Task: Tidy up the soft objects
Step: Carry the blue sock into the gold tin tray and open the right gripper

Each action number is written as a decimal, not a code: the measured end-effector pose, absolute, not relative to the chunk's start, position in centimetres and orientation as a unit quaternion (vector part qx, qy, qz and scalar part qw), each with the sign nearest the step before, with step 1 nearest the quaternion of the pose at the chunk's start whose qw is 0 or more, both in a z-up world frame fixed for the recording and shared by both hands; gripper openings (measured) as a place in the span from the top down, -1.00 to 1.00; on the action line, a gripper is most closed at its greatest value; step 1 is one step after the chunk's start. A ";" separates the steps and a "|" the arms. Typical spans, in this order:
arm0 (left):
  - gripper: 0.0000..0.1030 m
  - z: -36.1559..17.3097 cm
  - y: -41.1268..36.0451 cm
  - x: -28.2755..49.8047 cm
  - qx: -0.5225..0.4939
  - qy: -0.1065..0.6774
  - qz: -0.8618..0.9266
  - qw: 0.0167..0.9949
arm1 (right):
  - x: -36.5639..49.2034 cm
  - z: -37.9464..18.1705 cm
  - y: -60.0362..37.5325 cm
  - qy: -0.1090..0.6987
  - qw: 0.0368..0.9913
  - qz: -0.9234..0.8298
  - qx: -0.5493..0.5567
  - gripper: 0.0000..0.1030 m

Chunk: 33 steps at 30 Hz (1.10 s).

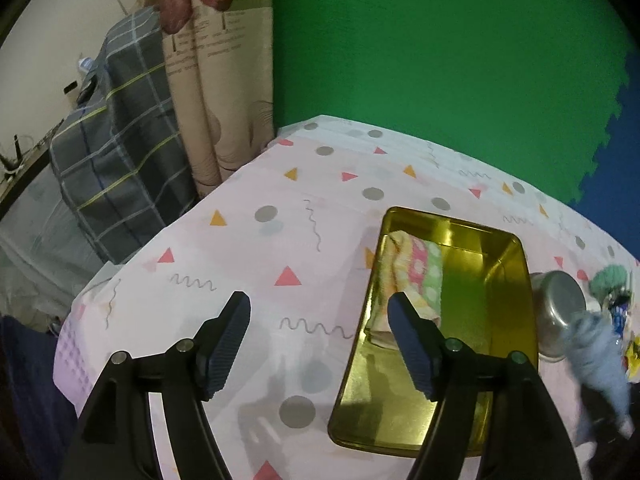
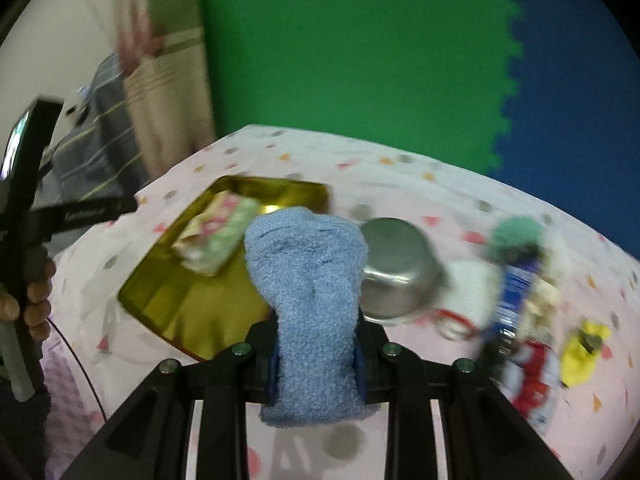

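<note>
Blue terry towel [image 2: 316, 312] clamped between pads of right gripper [image 2: 317, 364], raised above near right edge of gold tray [image 2: 160, 296]. Folded dotted cloth [image 2: 216, 236] laid in tray's far end. Steel pot [image 2: 396, 268] seen just right of tray. Left gripper [image 1: 320, 344] held wide apart, nothing between pads.

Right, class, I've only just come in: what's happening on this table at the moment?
A person holding two hand-held grippers is sorting soft things into a gold tray. The right gripper has its jaws clamped on a blue fluffy towel, carried above the patterned tablecloth. The left gripper is open and empty beside the tray, where a folded dotted cloth already lies. A steel pot and other items wait nearby.
</note>
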<state>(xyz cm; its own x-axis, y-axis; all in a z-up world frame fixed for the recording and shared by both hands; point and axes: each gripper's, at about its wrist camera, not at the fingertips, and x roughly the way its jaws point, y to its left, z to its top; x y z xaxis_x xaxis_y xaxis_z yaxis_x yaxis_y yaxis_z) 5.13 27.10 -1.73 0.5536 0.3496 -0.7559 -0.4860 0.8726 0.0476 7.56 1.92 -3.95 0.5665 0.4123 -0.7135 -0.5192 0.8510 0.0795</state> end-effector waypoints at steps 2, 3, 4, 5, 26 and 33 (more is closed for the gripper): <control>-0.33 -1.7 27.5 5.1 -0.092 0.408 0.239 0.876 | 7.5 -4.2 4.2 0.385 0.877 0.277 -0.083 0.47; -0.33 -1.7 27.7 5.0 -0.096 0.408 0.239 0.876 | 7.4 -4.4 5.2 0.386 0.874 0.282 -0.088 0.47; -0.33 -1.6 27.8 4.9 -0.099 0.407 0.239 0.876 | 7.6 -4.6 6.1 0.389 0.871 0.286 -0.091 0.47; -0.33 -1.6 27.9 4.9 -0.100 0.407 0.238 0.876 | 7.8 -4.9 7.1 0.392 0.868 0.291 -0.094 0.47; -0.37 -1.0 27.4 4.8 -0.119 0.399 0.223 0.881 | 9.1 -8.9 13.7 0.424 0.844 0.301 -0.130 0.02; -0.42 1.3 26.8 3.8 -0.129 0.373 0.209 0.895 | 8.3 -6.7 11.0 0.400 0.857 0.313 -0.091 -0.03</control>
